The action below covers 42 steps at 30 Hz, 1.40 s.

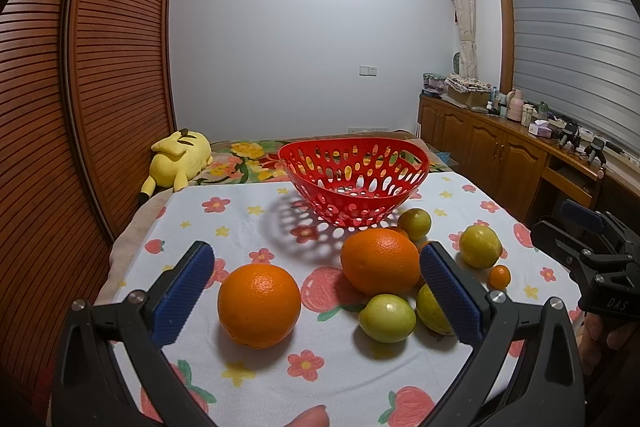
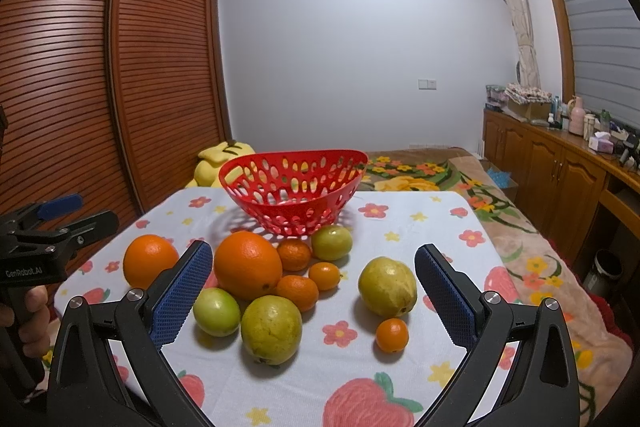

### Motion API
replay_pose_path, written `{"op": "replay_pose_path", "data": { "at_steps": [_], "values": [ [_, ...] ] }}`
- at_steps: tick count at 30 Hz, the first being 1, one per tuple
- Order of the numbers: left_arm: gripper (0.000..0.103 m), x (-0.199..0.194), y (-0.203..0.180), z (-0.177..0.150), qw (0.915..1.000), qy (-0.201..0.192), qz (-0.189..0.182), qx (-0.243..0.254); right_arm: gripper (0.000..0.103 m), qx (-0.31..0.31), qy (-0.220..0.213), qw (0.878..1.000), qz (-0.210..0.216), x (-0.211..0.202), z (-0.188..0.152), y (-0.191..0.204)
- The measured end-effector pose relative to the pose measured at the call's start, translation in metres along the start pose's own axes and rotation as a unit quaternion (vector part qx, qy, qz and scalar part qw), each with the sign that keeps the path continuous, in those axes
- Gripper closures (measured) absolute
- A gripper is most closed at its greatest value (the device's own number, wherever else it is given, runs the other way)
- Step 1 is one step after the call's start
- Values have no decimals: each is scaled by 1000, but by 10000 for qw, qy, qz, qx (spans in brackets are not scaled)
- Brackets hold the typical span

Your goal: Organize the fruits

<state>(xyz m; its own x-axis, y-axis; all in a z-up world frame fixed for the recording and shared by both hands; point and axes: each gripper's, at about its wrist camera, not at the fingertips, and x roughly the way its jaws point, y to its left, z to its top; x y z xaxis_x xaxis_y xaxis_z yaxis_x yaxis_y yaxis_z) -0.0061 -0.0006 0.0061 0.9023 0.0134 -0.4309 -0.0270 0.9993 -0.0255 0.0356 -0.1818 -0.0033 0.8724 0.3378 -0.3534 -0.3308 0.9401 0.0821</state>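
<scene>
On floral cloth, glossy oranges (image 2: 247,265) and green-yellow fruits (image 2: 271,329) — red basket (image 2: 294,183) empty — both jaws wide.

My left gripper (image 1: 316,291) is held low and level, its two blue-padded fingers (image 1: 182,293) spread wide with nothing between them touching the pads. My right gripper (image 2: 314,293) sits beside it at the same height, fingers (image 2: 446,297) equally wide apart and empty. My hand (image 2: 30,307) wraps the left handle; my fingertip (image 1: 308,417) shows below
</scene>
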Motion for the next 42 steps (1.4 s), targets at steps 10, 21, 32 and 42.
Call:
{"op": "replay_pose_path", "data": {
  "at_steps": [10, 21, 32, 42],
  "values": [
    [0, 0, 0, 0, 10000, -1, 5, 0, 0, 5, 4, 10000, 5, 0, 0, 0],
    [0, -8, -4, 2, 10000, 29, -11, 2, 0, 13, 35, 10000, 12, -1, 0, 3],
    [0, 30, 19, -16, 9992, 405, 3, -15, 0, 59, 332, 9994, -58, 17, -11, -16],
    [0, 62, 54, -31, 9970, 762, 78, -120, 4, -104, 688, 9975, -125, 48, -19, -41]
  ]
}}
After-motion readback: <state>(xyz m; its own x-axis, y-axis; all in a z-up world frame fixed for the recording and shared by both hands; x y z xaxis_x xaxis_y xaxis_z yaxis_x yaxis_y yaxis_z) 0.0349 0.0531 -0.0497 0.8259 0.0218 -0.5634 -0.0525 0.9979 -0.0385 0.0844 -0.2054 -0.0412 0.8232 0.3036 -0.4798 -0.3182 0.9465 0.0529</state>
